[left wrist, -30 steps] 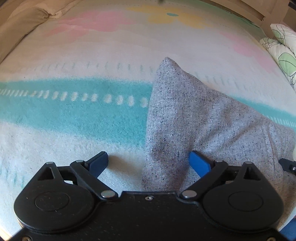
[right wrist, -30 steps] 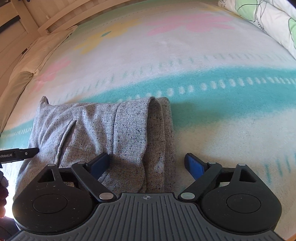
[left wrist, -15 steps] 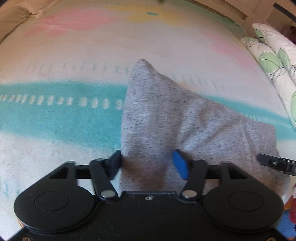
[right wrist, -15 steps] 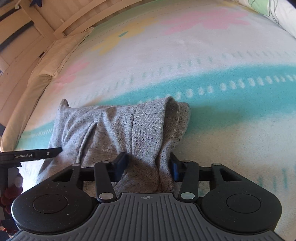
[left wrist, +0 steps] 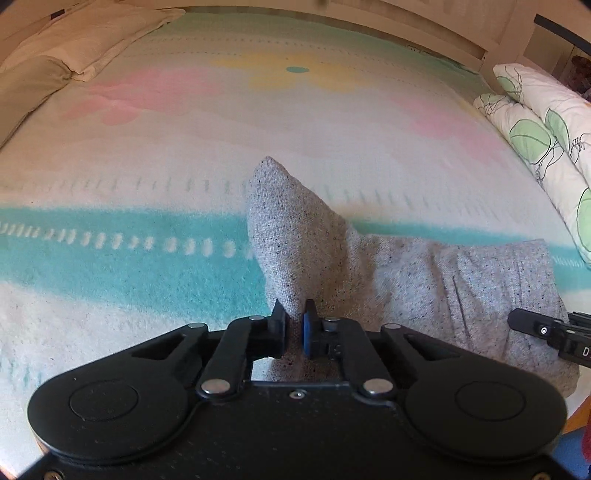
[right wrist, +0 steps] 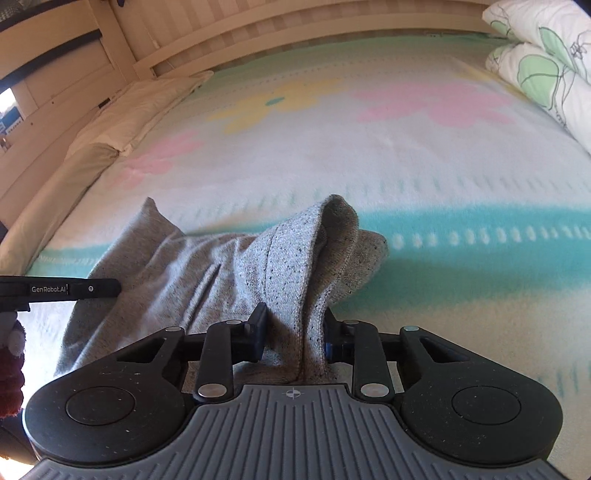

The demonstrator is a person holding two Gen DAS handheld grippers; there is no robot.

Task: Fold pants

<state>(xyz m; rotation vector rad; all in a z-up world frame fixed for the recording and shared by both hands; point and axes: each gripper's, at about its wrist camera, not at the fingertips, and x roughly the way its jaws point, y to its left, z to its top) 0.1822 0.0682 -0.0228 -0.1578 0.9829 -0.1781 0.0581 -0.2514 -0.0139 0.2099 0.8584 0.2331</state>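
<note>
The grey speckled pants (left wrist: 424,280) lie folded on the bed blanket near its front edge. My left gripper (left wrist: 294,326) is shut on the pants' left near corner, and the cloth rises in a peak ahead of it. My right gripper (right wrist: 293,334) is shut on the right end of the pants (right wrist: 280,266), where the layered hem bunches up and lifts off the blanket. The right gripper's tip shows at the right edge of the left wrist view (left wrist: 535,328); the left gripper's tip shows at the left of the right wrist view (right wrist: 74,288).
The pastel blanket (left wrist: 184,147) with a teal stripe covers the bed. Beige pillows (left wrist: 55,55) lie at the far left. Leaf-print white pillows (left wrist: 546,133) lie along the right side. A wooden bed frame (right wrist: 258,33) runs along the far edge.
Both grippers went from open to shut on the near edge of the pants. Both have lifted, and the held cloth now rises off the blanket.
</note>
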